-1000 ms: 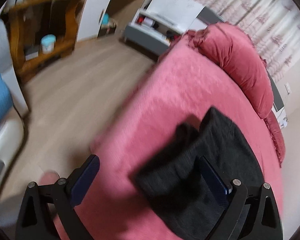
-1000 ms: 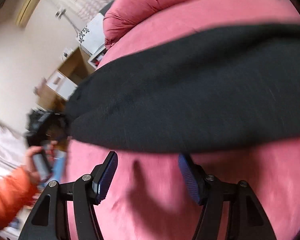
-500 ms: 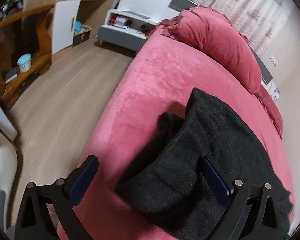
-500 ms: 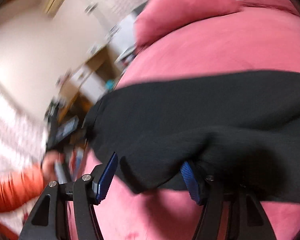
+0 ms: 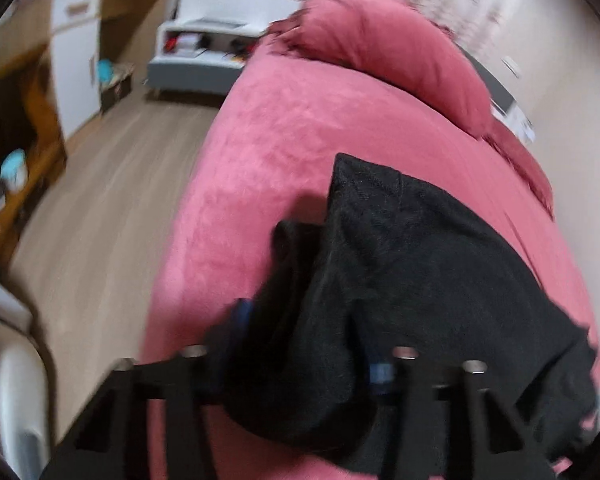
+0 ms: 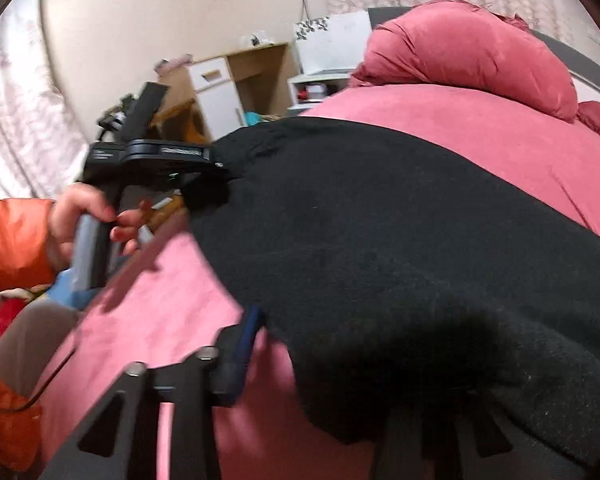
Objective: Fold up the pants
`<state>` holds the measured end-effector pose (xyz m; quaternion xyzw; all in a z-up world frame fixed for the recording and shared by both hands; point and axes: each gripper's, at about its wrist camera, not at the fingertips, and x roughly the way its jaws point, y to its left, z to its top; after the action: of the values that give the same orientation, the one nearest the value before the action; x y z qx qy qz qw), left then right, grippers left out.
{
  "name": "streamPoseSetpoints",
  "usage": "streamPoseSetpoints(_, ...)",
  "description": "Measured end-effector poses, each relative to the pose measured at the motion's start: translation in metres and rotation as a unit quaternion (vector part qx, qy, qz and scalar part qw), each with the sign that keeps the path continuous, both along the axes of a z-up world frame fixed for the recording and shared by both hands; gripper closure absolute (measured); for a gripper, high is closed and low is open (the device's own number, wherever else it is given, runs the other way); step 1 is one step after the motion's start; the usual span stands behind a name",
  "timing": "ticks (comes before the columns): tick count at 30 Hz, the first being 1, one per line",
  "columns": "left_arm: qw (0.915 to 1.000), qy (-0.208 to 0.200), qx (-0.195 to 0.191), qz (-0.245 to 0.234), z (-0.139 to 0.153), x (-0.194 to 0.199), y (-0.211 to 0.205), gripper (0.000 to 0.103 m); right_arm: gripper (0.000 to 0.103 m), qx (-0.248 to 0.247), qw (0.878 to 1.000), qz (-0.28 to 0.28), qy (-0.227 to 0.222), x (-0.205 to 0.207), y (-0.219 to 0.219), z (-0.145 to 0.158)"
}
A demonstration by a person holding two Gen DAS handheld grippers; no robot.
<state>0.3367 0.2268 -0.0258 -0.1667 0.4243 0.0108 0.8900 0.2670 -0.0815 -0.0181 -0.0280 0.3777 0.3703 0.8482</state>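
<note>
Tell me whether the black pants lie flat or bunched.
Bunched, partly lifted: the black pants drape in humps over the pink bed, each end between the closing left gripper and right gripper.

I see the pink bed (image 5: pixel 300 128) carrying the black pants (image 5: pixel 420 280) just ahead of my tool, a pink pillow (image 5: pixel 388 60) farther beyond.

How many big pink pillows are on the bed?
1. The pillow lies at the far end of the bed, beyond the black pants. Another darker red cushion edge beside it may be a second.
</note>
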Motion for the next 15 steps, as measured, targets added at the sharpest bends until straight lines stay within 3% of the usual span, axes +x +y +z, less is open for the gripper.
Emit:
streamPoseSetpoints(1,1.0000,0.000,-0.004,-0.005,0.005,-0.004,0.001,0.078,0.087,0.018,1.000,-0.004,0.017,-0.002,-0.004,0.000)
streamPoseSetpoints(3,0.9996,-0.003,-0.026,-0.010,0.015,-0.016,0.006,0.088,0.087,0.060,0.997,-0.011,0.046,-0.012,-0.020,0.005)
streamPoseSetpoints(10,0.9958,-0.006,-0.091,0.013,0.049,-0.086,0.031,0.096,0.087,0.155,0.986,0.026,0.058,-0.048,-0.016,0.050)
streamPoseSetpoints(13,0.9954,-0.014,-0.093,0.020,0.069,-0.122,0.043,0.096,0.087,0.154,0.984,0.076,0.039,-0.082,-0.009,0.074)
streamPoseSetpoints(15,0.9973,-0.012,-0.070,0.018,0.073,-0.152,0.046,0.096,0.087,0.134,0.983,0.117,0.041,-0.111,0.000,0.077)
